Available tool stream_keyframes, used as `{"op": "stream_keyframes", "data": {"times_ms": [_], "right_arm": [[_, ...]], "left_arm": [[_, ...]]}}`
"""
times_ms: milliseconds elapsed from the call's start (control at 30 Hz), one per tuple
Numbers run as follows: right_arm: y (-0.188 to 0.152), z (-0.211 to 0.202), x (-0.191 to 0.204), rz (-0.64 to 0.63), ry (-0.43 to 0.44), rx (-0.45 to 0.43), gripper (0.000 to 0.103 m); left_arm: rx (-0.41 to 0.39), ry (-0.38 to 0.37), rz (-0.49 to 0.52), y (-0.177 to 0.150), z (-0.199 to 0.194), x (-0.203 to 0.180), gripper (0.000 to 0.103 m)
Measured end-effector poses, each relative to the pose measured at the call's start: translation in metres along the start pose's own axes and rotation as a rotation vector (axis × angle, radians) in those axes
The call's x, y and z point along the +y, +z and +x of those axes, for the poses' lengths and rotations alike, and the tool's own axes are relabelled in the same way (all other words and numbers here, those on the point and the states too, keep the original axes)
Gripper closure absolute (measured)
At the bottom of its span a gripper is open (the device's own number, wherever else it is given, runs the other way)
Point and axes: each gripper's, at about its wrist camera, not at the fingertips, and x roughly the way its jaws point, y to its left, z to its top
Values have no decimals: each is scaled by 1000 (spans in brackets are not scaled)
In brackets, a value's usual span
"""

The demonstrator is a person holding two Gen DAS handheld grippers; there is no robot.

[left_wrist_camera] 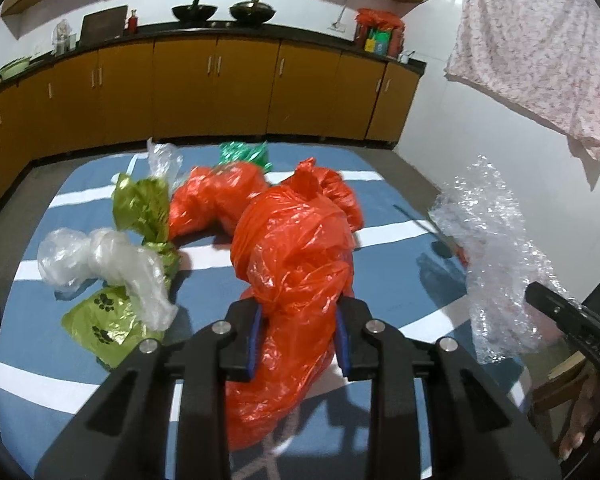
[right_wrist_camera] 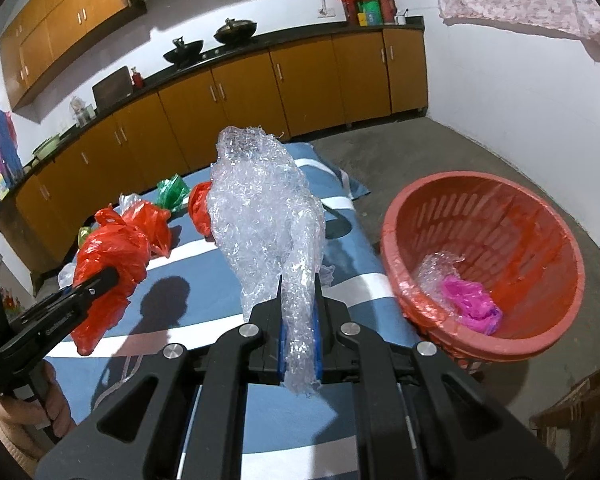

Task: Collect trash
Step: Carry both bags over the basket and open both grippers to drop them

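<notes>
Left of the red basket (right_wrist_camera: pixel 400 216), the left gripper (left_wrist_camera: pixel 300 320) clamps a red bag (left_wrist_camera: pixel 296 248); the right gripper (right_wrist_camera: pixel 299 312), jaws nearly closed, pinches bubble wrap (right_wrist_camera: pixel 260 208).

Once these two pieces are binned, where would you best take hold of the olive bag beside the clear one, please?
Grip the olive bag at its twisted neck near the clear bag, coming from above. It lies flat on the cloth, and the neck is its narrowest bunched part, so the tongs should close round it.
</notes>
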Motion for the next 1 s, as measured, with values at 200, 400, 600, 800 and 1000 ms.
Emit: {"op": "stream_keyframes", "data": {"times_ms": [200, 400, 600, 800, 1000], "right_arm": [[5, -14, -19, 32, -31, -36, 93], [10, -24, -41, 59, -79, -72, 93], [13, -30, -69, 86, -146, -100, 93], [16, -33, -102, 135, -207, -113, 93], [19, -34, -132, 181, -260, -127, 93]], "left_arm": [[-28, -28, 34, 8, -11, -22, 74], [-35, -45, 74, 11, -12, -45, 74], [-31, -81, 117, 14, -8, -74, 74], [-25, -129, 161, 16, 3, -107, 74], [-9, -195, 216, 16, 19, -148, 74]]}}
